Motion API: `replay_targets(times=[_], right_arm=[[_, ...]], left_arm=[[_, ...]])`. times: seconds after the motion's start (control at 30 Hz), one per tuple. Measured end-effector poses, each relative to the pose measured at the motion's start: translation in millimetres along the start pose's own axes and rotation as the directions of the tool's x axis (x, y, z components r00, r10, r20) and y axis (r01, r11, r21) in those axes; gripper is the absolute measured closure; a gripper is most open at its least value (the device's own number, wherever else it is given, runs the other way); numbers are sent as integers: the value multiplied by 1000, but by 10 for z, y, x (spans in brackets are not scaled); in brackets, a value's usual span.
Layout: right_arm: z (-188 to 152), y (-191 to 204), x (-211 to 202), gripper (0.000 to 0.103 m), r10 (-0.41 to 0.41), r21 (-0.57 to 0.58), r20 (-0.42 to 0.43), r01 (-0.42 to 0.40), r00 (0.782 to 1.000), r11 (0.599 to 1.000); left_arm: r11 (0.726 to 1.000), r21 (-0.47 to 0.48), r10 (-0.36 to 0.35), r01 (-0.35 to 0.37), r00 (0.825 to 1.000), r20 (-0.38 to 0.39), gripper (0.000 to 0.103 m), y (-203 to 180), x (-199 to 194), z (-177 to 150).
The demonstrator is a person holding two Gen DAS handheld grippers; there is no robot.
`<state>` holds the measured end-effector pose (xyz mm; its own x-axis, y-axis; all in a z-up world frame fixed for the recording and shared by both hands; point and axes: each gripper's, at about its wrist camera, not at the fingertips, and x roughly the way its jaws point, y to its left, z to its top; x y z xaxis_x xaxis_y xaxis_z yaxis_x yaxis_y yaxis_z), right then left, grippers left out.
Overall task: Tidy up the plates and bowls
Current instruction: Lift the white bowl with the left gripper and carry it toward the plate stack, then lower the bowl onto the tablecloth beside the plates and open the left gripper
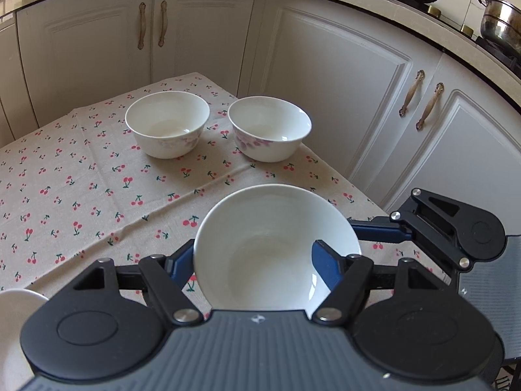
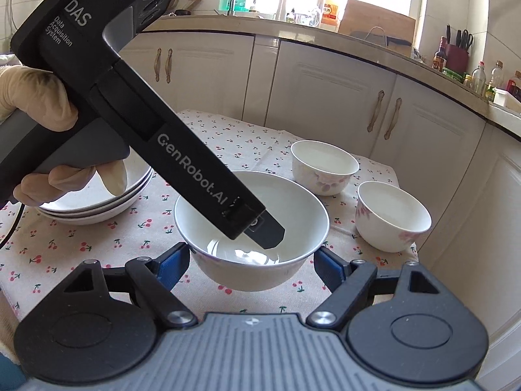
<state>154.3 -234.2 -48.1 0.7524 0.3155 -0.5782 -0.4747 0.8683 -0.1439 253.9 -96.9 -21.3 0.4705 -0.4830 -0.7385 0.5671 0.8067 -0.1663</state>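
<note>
- Above the counter (image 1: pixel 81 179), a bowl (image 1: pixel 270 228) is held clear of the cloth by both grippers.
- One finger of the left gripper (image 1: pixel 254 254) is set inside the bowl and the other outside, so the wall is pinched.
- The bowl's outer sides are pressed by the right gripper (image 2: pixel 252 254) fingers.
- Flowered bowls (image 1: pixel 167 123) are stood beyond, and plates (image 2: pixel 97 208) are stacked nearby.

Bowls (image 1: pixel 167 123) glossy white glazed ceramic, pink floral print. Cloth (image 1: pixel 65 179) on counter: matt woven fabric, cherry print. Tongs (image 1: pixel 260 260): matt black plastic, blue pads, bright metal pivot pins. Pot (image 1: pixel 501 22) polished steel. Cabinet doors (image 1: pixel 325 81) smooth satin cream.
</note>
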Motion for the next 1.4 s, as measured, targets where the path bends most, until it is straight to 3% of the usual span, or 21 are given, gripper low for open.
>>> replay_targets(times=[0.53,1.2,1.27,1.33,1.4], right_arm=[[-302,119,-305,16,45,10,-34,-45,998,999],[-437,106,-243,16,69,55,-85,-64,994,996],[-438,112,-243,13,73,58,-83,-69,994,996],[-437,108,-264,0,83,71,-64,-78,994,994],[-424,105,-298,0,84,76,-42,-81,996,994]], left_arm=[[1000,-14,-24,23,999,-34,29,-241,-14,-386],[999,5,-47,47,998,-30,24,-302,8,-475],[998,-1,-60,60,998,-30,19,-298,9,-483],[998,2,-59,59,998,-27,16,-304,5,-487],[998,3,-58,58,998,-17,14,-308,-18,-490]])
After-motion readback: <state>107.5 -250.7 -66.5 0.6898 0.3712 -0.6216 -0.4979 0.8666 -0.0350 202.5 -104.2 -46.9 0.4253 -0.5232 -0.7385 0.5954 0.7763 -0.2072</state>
